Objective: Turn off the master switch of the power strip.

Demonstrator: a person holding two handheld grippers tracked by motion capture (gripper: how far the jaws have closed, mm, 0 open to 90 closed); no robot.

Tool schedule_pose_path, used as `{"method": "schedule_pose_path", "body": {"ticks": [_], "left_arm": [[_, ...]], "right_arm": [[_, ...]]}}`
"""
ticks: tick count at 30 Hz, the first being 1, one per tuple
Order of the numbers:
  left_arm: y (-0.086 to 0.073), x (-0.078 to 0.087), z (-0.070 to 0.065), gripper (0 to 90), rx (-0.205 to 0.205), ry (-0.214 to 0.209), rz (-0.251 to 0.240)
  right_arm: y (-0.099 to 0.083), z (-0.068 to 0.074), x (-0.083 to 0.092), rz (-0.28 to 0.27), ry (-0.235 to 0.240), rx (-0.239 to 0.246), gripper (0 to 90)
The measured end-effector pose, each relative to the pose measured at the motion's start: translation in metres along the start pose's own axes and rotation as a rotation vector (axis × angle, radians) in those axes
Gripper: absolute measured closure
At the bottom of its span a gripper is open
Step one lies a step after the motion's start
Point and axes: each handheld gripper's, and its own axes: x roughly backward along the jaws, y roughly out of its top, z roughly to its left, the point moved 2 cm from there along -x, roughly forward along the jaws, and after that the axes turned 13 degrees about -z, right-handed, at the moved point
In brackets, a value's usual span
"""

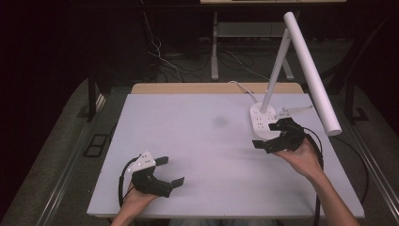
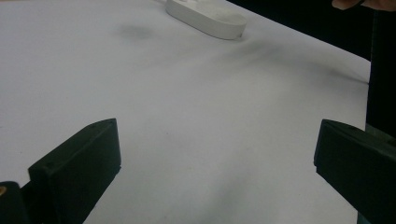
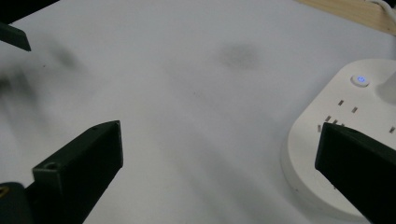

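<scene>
A white desk lamp stands at the table's right side, its flat base (image 1: 261, 121) carrying sockets and a thin white arm (image 1: 276, 61) that rises to a long tube head (image 1: 314, 75). My right gripper (image 1: 269, 136) hovers open at the base's near edge. In the right gripper view the base (image 3: 343, 126) lies by the right jaw, with a blue lit button (image 3: 360, 80) on top; that gripper (image 3: 219, 140) holds nothing. My left gripper (image 1: 170, 171) rests open at the front left, over bare table (image 2: 217, 140). The base (image 2: 209, 17) lies far ahead of it.
The white table top (image 1: 202, 141) has a faint dark smudge (image 1: 220, 121) near its middle. A wooden strip (image 1: 197, 88) runs along the back edge. Cables and desk legs (image 1: 214, 47) sit on the floor behind. The lamp head overhangs the right edge.
</scene>
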Motion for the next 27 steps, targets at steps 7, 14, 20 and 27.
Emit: {"method": "schedule_pose_path", "body": {"ticks": [7, 14, 20, 27], "left_arm": [[0.0, 0.0, 0.0, 0.0, 0.001, -0.001, -0.002], [0.0, 0.001, 0.001, 0.0, 0.002, 0.0, -0.001], [0.0, 0.0, 0.0, 0.0, 0.002, -0.002, 0.001], [0.0, 0.0, 0.0, 0.0, 0.001, -0.002, 0.001]], "right_arm": [[0.007, -0.007, -0.007, 0.009, -0.018, 0.006, 0.2], [0.013, -0.014, -0.011, 0.012, -0.029, 0.009, 0.2], [0.019, -0.019, -0.017, 0.015, -0.034, 0.023, 0.2], [0.024, -0.025, -0.026, 0.038, -0.051, 0.043, 0.2]]}}
